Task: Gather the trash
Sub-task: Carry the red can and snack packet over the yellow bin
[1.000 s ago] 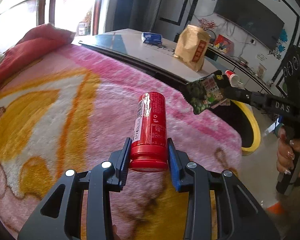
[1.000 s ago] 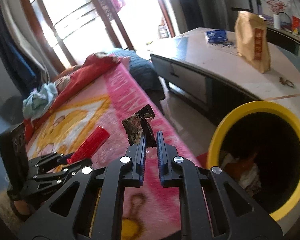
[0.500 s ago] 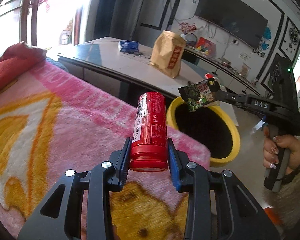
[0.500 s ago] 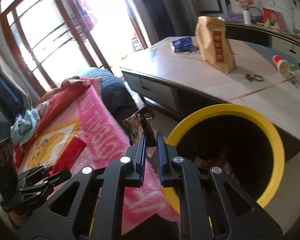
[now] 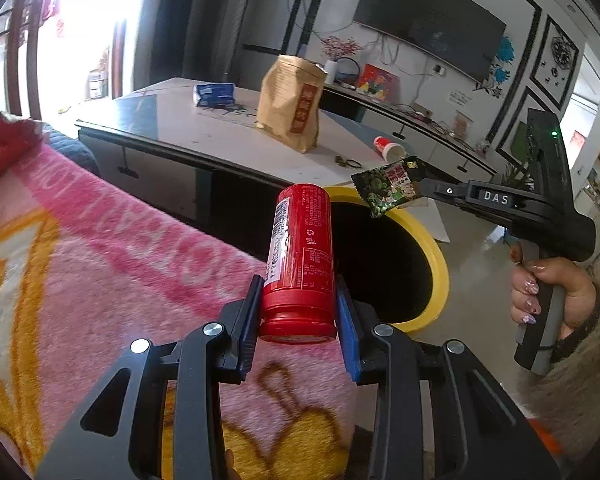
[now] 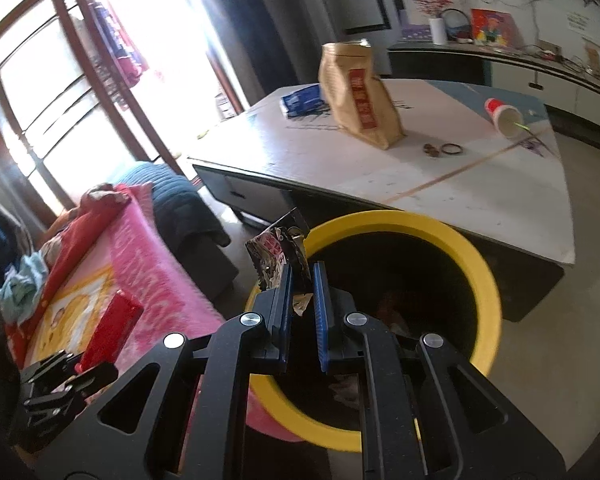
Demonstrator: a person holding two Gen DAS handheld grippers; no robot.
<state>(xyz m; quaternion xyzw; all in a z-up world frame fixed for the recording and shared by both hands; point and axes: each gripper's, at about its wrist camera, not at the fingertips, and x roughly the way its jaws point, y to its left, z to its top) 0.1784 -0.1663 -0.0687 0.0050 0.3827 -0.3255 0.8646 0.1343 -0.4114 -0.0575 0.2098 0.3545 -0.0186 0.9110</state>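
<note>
Above the yellow bin (image 6: pixel 485 280), a crumpled snack wrapper (image 6: pixel 278 258) is pinched in the nearly closed right gripper (image 6: pixel 302 292) — a second earlier it was carried over the pink blanket (image 5: pixel 100 264), with the bin off to one side. Between the part-open pads of the left gripper (image 5: pixel 298 316) a red can (image 5: pixel 300 256) is clamped as before, but it is now seen at the blanket's edge with the bin's mouth just behind it. Behind the bin, a brown paper bag (image 5: pixel 294 108) stands on the low table (image 5: pixel 220 136).
</note>
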